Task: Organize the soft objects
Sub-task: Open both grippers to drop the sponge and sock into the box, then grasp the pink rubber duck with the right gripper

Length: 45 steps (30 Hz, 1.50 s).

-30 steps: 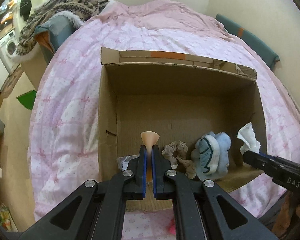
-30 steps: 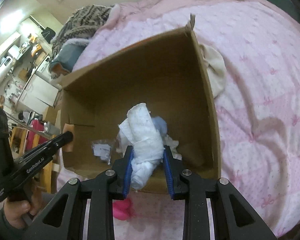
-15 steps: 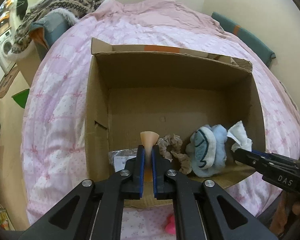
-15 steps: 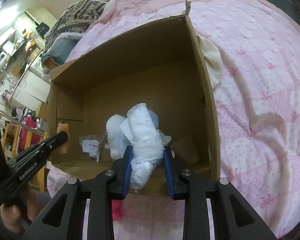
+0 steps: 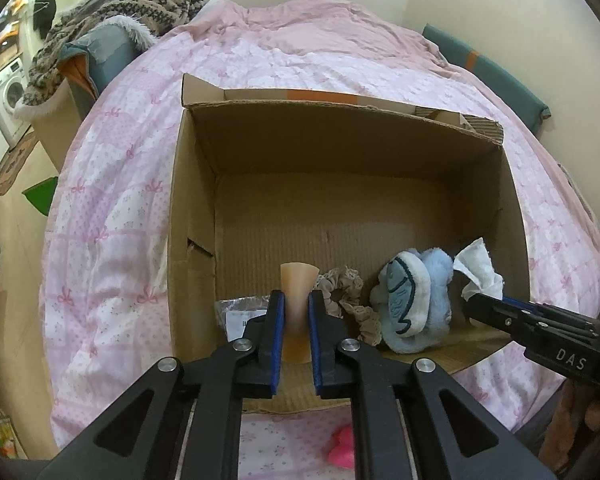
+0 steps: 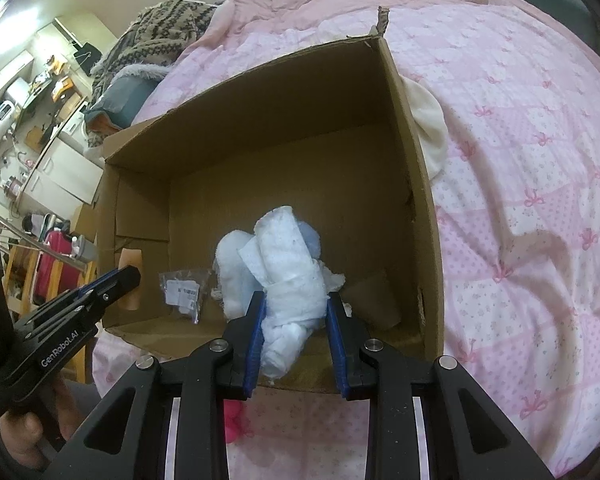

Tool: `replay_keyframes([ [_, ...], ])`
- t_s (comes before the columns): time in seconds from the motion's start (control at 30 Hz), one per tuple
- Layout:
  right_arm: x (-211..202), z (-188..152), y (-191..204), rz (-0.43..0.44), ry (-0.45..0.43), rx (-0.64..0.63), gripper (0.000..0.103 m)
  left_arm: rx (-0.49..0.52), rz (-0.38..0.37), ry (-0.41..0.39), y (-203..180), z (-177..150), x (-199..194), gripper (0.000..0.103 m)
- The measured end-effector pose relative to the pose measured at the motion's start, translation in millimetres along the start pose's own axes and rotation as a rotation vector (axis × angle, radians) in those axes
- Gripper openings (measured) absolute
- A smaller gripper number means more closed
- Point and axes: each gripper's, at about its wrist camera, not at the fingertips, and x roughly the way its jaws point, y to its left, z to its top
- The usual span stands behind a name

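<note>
An open cardboard box (image 5: 196, 200) sits on the pink bed; it also shows in the right wrist view (image 6: 416, 184). My left gripper (image 5: 297, 312) is shut on a peach soft piece (image 5: 299, 280) over the box's near left. My right gripper (image 6: 294, 312) is shut on a white rolled cloth (image 6: 290, 264) over the box's near right; the cloth also shows in the left wrist view (image 5: 478, 266). Inside lie a blue plush toy (image 5: 414, 304), a beige scrunchie (image 5: 350, 296) and a clear plastic bag (image 6: 184, 290).
The pink quilt (image 5: 112, 208) surrounds the box. A pink item (image 5: 342, 450) lies on the quilt in front of the box. A cream cloth (image 6: 430, 128) lies beside the box's right wall. A knit blanket (image 5: 132, 0) is piled at the far left.
Both grippers have moved forward and lower over the box's near edge, each still holding its item. The left jaws look slightly wider apart around the peach piece.
</note>
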Motion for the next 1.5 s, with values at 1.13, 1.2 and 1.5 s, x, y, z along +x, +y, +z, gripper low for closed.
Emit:
replay_keyframes([
  [1.13, -27.5, -9.9, 1.4, 0.021, -0.066, 0.016, 0.068, 0.018, 0.010, -0.059, -3.3, -4.4, -31.1, 0.062],
  [1.2, -30.0, -13.4, 0.7, 0.025, -0.070, 0.024, 0.071, 0.010, 0.006, -0.056, -0.1, -6.7, -34.3, 0.063],
  [1.5, -34.3, -29.6, 0.4, 0.037, -0.061, 0.052, 0.072, -0.005, 0.020, -0.024, 12.5, -21.8, -45.3, 0.064],
])
